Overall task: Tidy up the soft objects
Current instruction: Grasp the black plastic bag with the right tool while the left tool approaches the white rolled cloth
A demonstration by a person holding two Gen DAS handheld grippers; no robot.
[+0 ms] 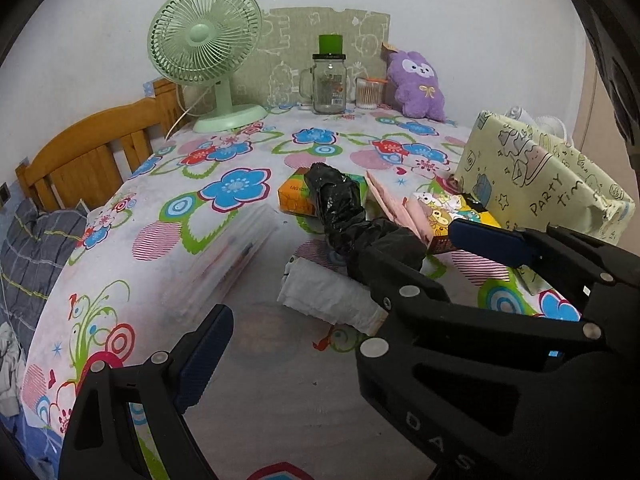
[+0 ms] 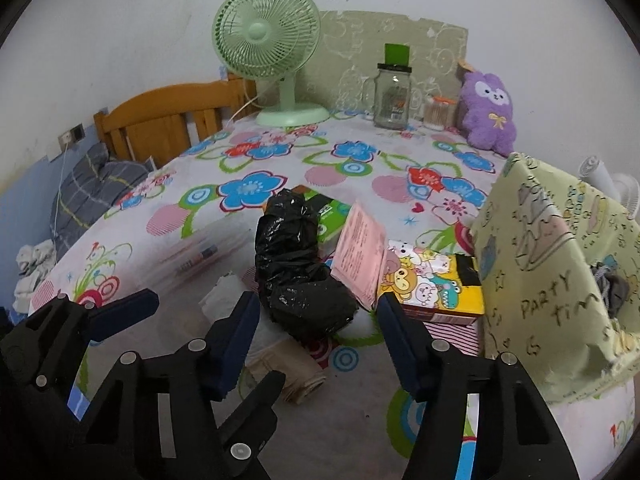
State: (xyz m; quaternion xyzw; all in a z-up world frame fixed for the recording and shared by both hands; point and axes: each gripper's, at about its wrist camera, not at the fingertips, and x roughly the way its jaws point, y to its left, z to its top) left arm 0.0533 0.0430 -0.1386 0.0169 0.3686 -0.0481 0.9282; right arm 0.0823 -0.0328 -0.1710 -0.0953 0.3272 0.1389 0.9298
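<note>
The left gripper (image 1: 332, 268) hovered low over the surface (image 1: 248, 380), its jaws wide apart and clamped on nothing; one blue-padded finger sat at 7 o'clock in the left wrist view, the other reached in from 3 o'clock. Between them lay a roll of white bags (image 1: 328, 296), flat on the flowered cloth. Just beyond it, toward 12 o'clock, the black bag roll (image 1: 340, 208) stretched away from the camera, its near end hidden behind the right gripper's body.

In the right wrist view, the right gripper (image 2: 316, 312) also had its jaws apart, one finger on each side of the near end of the black bag roll (image 2: 296, 268) without clearly touching it. At 2 o'clock from that roll stood a pink packet (image 2: 358, 256), tilted against a cartoon-printed pack (image 2: 432, 284). A green tissue pack (image 2: 330, 216) lay behind the black roll at 12 o'clock. The yellow-green box (image 2: 560, 264), lettered "PARTY", stood at 3 o'clock at the surface's right edge.

Far back against the wall stood a green fan (image 2: 272, 40) at 11 o'clock, a glass jar mug (image 2: 392, 96) at 12, a cup of cotton swabs (image 2: 438, 114) beside it, and a purple plush toy (image 2: 490, 112) at 1 o'clock.
</note>
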